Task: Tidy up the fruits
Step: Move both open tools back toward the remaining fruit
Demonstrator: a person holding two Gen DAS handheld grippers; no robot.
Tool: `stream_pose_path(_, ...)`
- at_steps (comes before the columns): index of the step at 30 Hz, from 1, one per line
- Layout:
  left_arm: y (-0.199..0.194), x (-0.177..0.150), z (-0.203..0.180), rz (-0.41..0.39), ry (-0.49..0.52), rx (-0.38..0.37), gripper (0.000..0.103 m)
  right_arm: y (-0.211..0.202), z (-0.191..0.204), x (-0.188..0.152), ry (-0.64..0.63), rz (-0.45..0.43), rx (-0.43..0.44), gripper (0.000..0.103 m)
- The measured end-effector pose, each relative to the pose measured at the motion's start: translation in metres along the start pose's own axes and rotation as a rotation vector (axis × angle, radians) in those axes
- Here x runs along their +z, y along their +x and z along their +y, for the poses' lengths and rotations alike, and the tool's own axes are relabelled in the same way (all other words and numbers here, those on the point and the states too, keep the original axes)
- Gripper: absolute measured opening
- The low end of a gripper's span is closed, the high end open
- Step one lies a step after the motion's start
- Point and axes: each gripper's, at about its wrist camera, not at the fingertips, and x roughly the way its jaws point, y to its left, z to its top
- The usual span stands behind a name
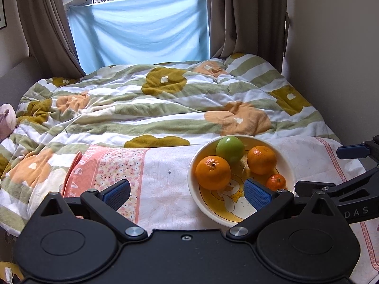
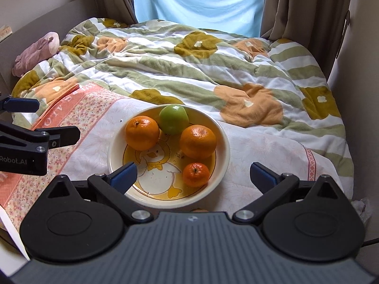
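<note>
Glossy cream bowl (image 2: 221, 163) on the bed's smooth cloth (image 2: 255, 153) cradles three round, dimpled oranges (image 2: 198, 141) and a green apple (image 2: 173, 119); our left gripper (image 1: 187, 194) and right gripper (image 2: 193, 174) gape wide, empty, cloth bare beside the rim.

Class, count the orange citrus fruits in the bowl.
3, none seemingly hidden: large orange fruit at left, large orange fruit at right, small orange mandarin nearest the camera.
</note>
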Motion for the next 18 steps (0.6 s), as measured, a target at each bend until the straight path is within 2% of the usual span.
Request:
stream_pose_path(6,-0.033,-0.005,0.0,-0.043,-0.039,-0.026,0.103,-0.041,0.0,-0.012,0.026,-0.042,-0.025,0.103)
stream_pose_path(11,-0.06,-0.012,-0.002,-0.072,-0.022,-0.031,0.103,-0.076,-0.004,-0.027,0.089,-0.068,-0.055,0.103)
stream_pose_path(18,-0.086,-0.032,-0.009,-0.081,0.006,-0.082,0.103,-0.115,-0.007,-0.058,0.172,-0.097,-0.138,0.103)
